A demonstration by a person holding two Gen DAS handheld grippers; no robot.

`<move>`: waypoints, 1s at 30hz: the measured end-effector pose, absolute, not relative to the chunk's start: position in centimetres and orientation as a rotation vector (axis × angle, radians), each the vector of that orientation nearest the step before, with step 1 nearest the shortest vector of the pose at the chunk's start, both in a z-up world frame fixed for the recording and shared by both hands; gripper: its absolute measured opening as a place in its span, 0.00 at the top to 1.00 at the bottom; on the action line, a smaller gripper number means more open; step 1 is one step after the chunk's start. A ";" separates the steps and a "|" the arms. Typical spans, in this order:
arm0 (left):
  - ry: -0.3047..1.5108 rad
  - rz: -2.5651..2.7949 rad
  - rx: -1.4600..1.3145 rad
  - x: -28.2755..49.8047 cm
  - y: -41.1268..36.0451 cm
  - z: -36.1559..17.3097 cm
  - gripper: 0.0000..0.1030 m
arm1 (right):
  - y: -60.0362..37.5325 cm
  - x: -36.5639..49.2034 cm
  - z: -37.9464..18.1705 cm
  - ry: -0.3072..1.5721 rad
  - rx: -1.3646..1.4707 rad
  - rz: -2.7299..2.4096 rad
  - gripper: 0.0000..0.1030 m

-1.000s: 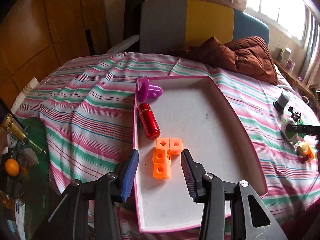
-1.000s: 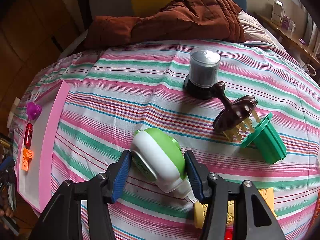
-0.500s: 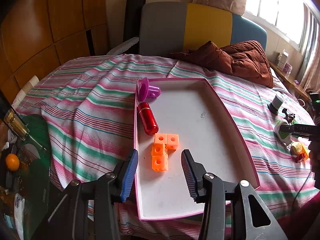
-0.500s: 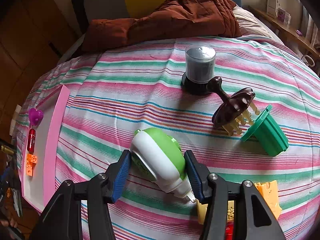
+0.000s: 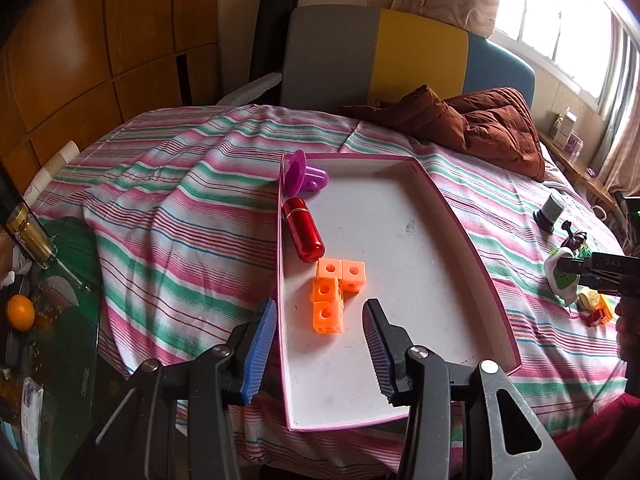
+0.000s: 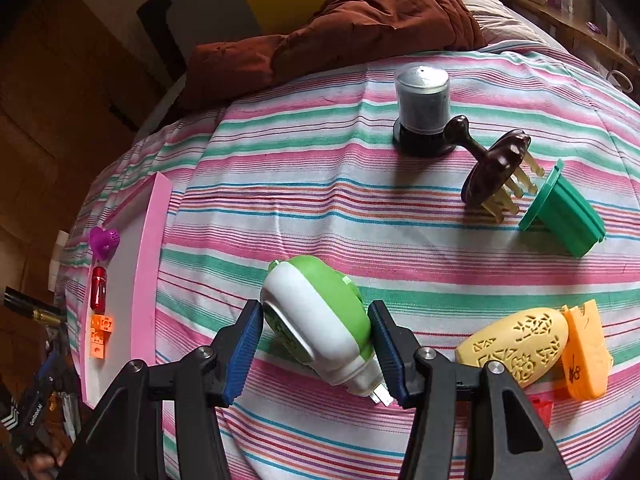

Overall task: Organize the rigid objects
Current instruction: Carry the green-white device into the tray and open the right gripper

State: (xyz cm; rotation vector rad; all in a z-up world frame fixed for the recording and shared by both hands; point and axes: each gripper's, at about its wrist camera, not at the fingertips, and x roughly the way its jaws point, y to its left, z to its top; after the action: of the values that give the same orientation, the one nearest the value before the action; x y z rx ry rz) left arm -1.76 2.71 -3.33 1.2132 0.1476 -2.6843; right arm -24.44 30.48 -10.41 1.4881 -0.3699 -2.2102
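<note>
One scrawled black mark on orange piece (image 6: pixel 585 354); otherwise illegible.

Orange cubes (image 5: pixel 331 295) and red capsule (image 5: pixel 303 235) in pink-rimmed white tray (image 5: pixel 424 264)

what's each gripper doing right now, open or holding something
Left gripper: open, empty, over the near end of the pink tray.
Right gripper: shut on the green and white plug-in device.
</note>
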 end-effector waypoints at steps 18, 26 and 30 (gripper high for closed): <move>0.196 -2.651 1.181 -1.0 0.7 -3.3 0.55 | 23.9 -20.9 -3.0 -0.506 1.263 -2.083 0.47; 0.253 -2.571 1.134 -0.1 -2.6 -3.1 0.56 | 14.2 -18.6 -2.8 -0.397 1.260 -1.871 0.47; 0.270 -2.546 1.134 0.3 -3.6 -3.4 0.56 | 9.6 -17.5 -4.9 -0.320 1.324 -1.767 0.47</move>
State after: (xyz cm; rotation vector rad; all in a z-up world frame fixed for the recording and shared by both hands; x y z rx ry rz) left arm 0.25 -3.61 -3.40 1.1343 0.2698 -2.5458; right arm -17.45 9.59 -4.86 1.3237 -0.3203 -1.7671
